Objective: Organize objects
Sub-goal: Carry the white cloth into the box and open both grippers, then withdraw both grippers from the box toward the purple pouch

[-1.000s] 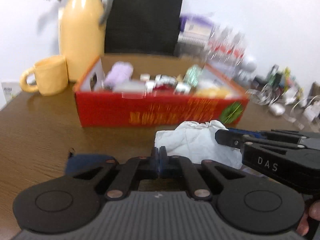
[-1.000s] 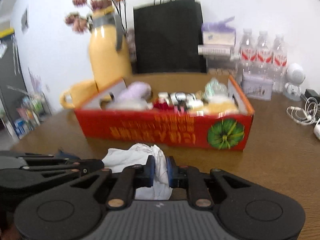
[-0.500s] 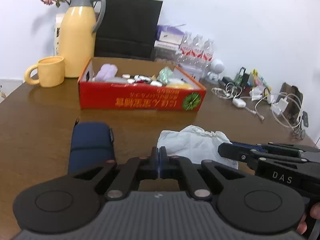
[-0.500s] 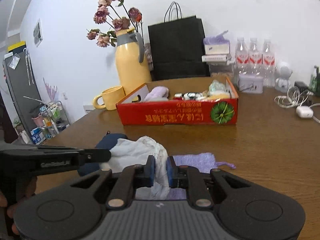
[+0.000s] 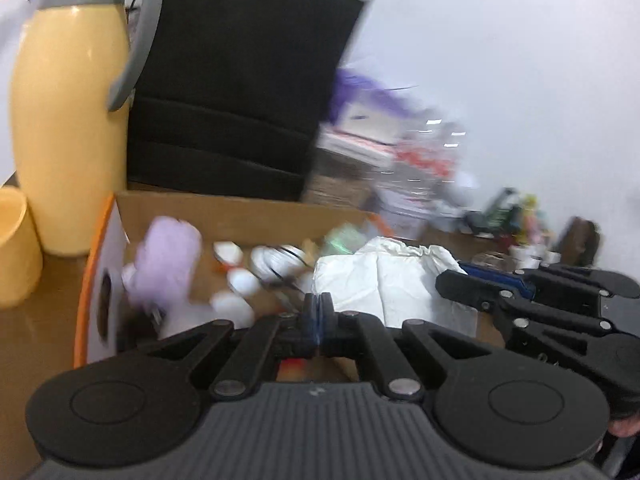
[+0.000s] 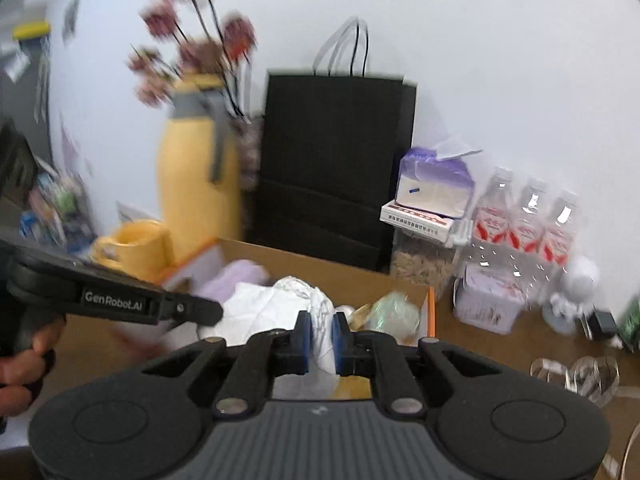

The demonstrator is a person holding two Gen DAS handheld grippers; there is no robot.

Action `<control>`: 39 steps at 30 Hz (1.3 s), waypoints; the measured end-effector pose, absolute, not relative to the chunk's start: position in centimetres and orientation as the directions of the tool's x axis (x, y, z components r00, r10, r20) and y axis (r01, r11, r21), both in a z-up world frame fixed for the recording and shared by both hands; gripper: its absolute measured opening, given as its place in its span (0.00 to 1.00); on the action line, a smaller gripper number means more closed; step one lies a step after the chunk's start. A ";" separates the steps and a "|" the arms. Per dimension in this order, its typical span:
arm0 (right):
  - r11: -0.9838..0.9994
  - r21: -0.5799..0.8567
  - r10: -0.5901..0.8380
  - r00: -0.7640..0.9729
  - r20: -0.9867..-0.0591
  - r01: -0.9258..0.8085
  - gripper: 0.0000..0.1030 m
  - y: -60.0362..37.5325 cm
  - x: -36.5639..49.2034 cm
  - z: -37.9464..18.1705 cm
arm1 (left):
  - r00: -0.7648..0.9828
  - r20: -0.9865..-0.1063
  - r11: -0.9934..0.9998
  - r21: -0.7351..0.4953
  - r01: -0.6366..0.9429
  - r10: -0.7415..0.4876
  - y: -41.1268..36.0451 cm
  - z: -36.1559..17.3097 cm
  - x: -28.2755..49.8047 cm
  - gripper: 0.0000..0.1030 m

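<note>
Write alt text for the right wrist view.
The right gripper pinches a crumpled white cloth between its fingers above an open cardboard box. Behind stand a yellow flask, black bag and water bottles.

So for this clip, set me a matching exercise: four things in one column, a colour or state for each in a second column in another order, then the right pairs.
Things:
1. right tongs
2. left tongs
3. thermos jug
4. paper bag

Colour or state:
A. black, standing against the wall behind the box
B. shut on the white cloth
C. yellow, with a grey handle
D. shut with nothing between the pads

Pairs: 1-B, 2-D, 3-C, 4-A
</note>
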State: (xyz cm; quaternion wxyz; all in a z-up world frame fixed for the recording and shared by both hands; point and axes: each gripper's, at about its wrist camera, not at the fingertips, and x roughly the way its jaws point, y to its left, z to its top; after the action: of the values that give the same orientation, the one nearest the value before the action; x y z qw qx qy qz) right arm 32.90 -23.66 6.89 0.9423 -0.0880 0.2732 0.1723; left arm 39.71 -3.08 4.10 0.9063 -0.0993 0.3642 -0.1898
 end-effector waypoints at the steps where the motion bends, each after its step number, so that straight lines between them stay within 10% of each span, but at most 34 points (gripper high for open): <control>1: 0.922 -0.102 0.251 0.780 -0.574 -0.372 0.10 -22.7 35.7 6.4 | 0.662 -0.638 0.918 -0.301 0.256 -0.394 -3.0 3.6 41.8 0.02; 11: 0.890 -0.032 0.276 0.595 -0.754 -0.454 0.04 -14.9 50.9 -2.6 | 0.677 -0.720 0.989 -0.094 0.117 -0.149 1.0 -0.8 48.7 0.07; 12: 0.885 -0.022 0.291 0.589 -0.754 -0.465 0.05 -14.6 51.1 -2.8 | 0.686 -0.715 0.990 -0.081 0.115 -0.138 1.2 -0.5 48.4 0.13; 14: 0.893 -0.015 0.285 0.590 -0.755 -0.450 0.16 -14.5 51.3 -3.1 | 0.694 -0.706 0.989 -0.064 0.130 -0.137 1.4 0.0 48.0 0.59; 20: 0.922 -0.010 0.255 0.630 -0.733 -0.386 0.39 -16.9 50.5 -0.7 | 0.728 -0.673 0.990 -0.052 0.128 -0.130 1.4 2.1 45.8 0.58; 30: 0.932 -0.002 0.298 0.767 -0.568 -0.363 0.56 -25.3 34.6 6.6 | 0.845 -0.490 0.975 -0.057 0.217 -0.216 1.1 6.8 28.3 0.81; 39: 0.933 0.042 0.310 0.738 -0.600 -0.358 0.69 -28.8 12.7 0.2 | 0.812 -0.457 0.930 -0.117 0.350 -0.363 -2.1 1.3 6.6 0.96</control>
State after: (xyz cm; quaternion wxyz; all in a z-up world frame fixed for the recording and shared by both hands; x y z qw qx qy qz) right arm 12.65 -28.78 0.24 0.9314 -0.0380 0.3145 0.1791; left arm 6.55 -2.06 1.35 0.9517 -0.0135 0.2430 -0.1871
